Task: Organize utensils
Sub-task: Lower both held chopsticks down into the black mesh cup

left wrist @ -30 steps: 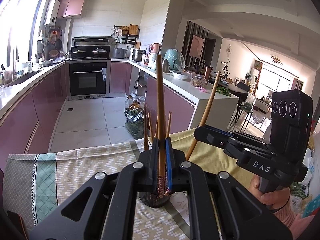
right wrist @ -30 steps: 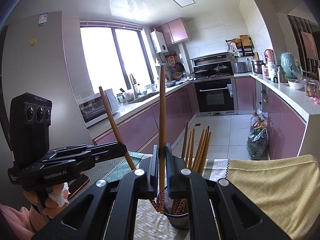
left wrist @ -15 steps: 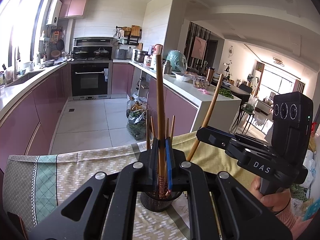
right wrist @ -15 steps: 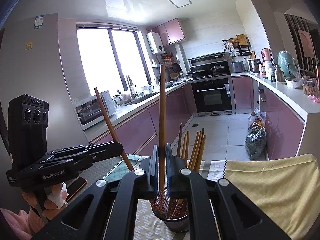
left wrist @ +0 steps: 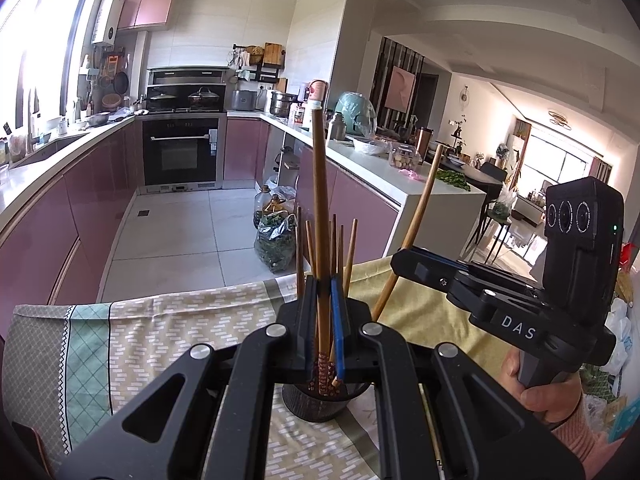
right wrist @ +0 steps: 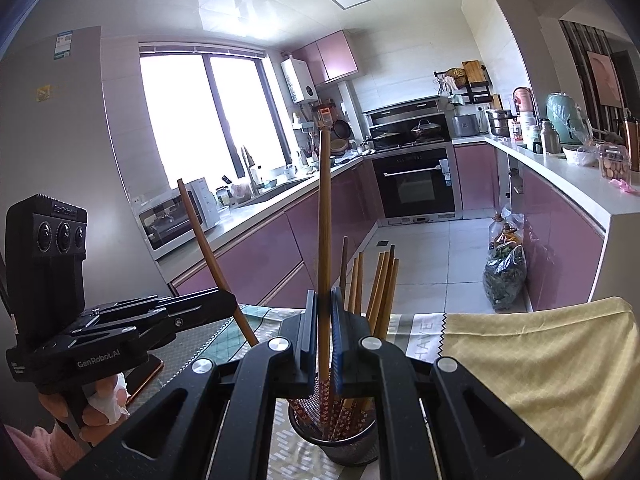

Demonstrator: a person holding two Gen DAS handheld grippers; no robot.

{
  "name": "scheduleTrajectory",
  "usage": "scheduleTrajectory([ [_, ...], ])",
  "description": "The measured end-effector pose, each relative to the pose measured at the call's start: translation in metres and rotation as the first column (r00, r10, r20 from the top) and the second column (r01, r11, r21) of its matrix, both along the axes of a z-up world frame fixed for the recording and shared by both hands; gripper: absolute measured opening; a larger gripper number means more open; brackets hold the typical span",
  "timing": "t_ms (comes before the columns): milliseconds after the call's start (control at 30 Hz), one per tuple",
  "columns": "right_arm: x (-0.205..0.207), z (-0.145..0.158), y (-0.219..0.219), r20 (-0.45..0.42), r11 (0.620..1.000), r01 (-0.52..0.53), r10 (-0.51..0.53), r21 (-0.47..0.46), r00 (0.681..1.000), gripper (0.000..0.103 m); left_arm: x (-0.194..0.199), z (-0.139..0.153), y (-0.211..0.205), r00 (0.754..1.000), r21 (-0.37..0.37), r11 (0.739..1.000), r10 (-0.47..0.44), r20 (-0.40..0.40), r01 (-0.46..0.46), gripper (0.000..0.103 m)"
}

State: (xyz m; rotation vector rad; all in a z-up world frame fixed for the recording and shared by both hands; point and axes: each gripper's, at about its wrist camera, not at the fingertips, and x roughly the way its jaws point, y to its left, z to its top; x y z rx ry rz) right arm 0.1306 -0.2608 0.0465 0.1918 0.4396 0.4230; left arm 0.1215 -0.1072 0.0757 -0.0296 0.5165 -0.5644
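On the near tabletop (left wrist: 168,320), covered by a patterned cloth (left wrist: 120,332) with a yellow cloth (right wrist: 540,352) to its right, stands your dark mesh holder (right wrist: 352,450) of chopsticks (right wrist: 380,284). Your left gripper (left wrist: 324,320) is clamped on one upright chopstick (left wrist: 320,200), its patterned lower end just above the holder's mouth. Your right gripper (right wrist: 324,332) is likewise clamped on a second chopstick (right wrist: 324,220), its lower end among those already in the holder. Each gripper is seen from the other's view, its chopstick tilted.
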Motion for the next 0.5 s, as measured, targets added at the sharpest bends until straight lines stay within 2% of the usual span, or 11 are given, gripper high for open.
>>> scheduleTrajectory([
  [500,0.0030,-0.0053,0.0021,-0.012,1.000,0.006,-0.006,-0.020,1.000,0.006,0.0027,-0.0025,-0.0077,1.000,0.033,0.999,-0.019,-0.012,0.019,0.008],
])
